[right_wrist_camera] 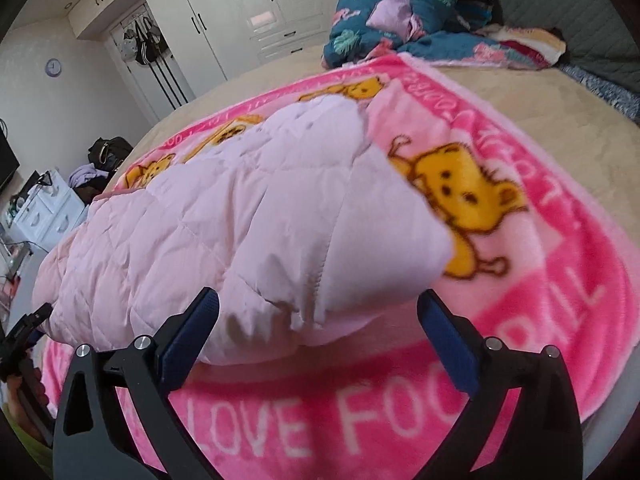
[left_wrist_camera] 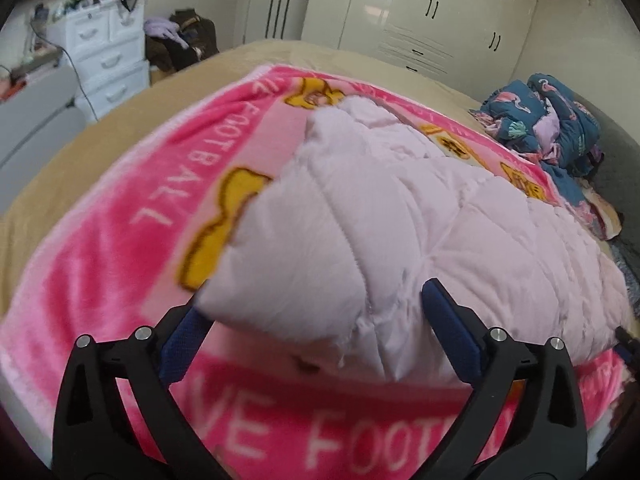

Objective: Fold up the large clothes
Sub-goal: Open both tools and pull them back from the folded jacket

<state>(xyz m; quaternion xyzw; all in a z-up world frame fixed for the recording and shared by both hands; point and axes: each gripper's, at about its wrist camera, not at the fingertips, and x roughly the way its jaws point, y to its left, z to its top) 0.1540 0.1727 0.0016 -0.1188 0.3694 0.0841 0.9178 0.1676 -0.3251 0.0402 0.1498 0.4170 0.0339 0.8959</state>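
A pale pink quilted jacket (left_wrist_camera: 420, 216) lies folded on a bright pink fleece blanket (left_wrist_camera: 100, 280) printed with yellow bears and white letters. One end of the jacket sits between the fingers of my left gripper (left_wrist_camera: 314, 300). The jaws stand wide and the pads do not press on the cloth. In the right wrist view the other end of the jacket (right_wrist_camera: 248, 216) bulges between the blue pads of my right gripper (right_wrist_camera: 318, 296), which is also wide open and grips nothing. Both grippers point down at the near edge of the jacket.
The blanket (right_wrist_camera: 560, 280) covers a beige bed (left_wrist_camera: 80, 152). A heap of teal patterned bedding (left_wrist_camera: 552, 120) lies at the head end. White drawers (left_wrist_camera: 108, 60) and dark bags stand past the far side, with white wardrobes (left_wrist_camera: 432, 12) behind.
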